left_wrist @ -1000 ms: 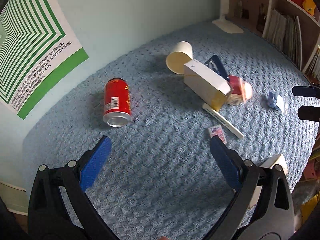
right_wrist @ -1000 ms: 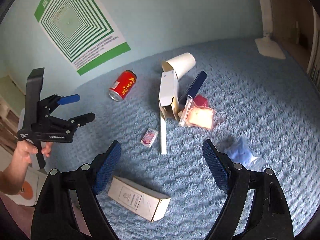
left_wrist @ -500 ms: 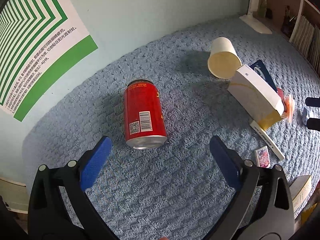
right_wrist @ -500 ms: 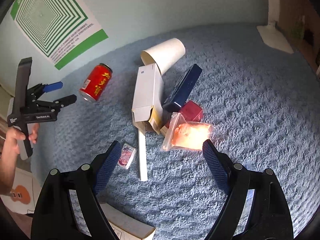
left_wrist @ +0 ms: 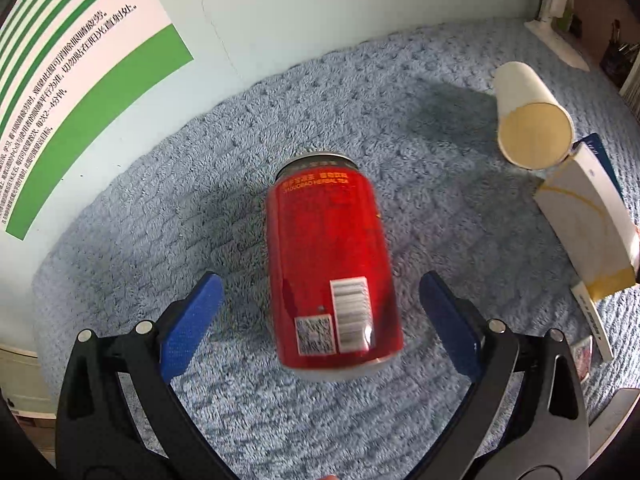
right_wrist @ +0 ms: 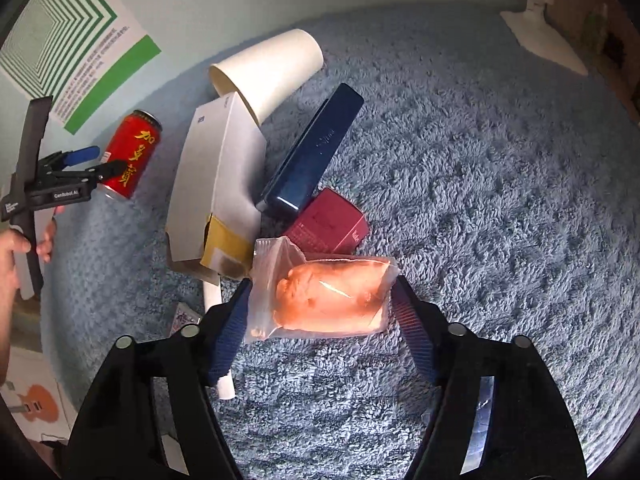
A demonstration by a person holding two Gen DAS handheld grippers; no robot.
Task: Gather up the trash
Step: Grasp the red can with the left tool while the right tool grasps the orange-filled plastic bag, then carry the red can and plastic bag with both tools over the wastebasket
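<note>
Covering everything below both tools is a blue carpet [left_wrist: 400,120] strewn with litter, and the step in hand looks like a double pickup. Ahead of the right tool [right_wrist: 320,320] and to its left lies a white box [right_wrist: 216,184], with a paper cup [right_wrist: 272,68] beyond it. Between the wide-open fingers of the left tool [left_wrist: 320,312] lies a red can [left_wrist: 332,264] on its side, untouched. The right tool, also wide, straddles a plastic bag [right_wrist: 328,296], both pads about at its edges. Next, each should close squarely; the can may roll. Both tools angle down, low over the carpet.
</note>
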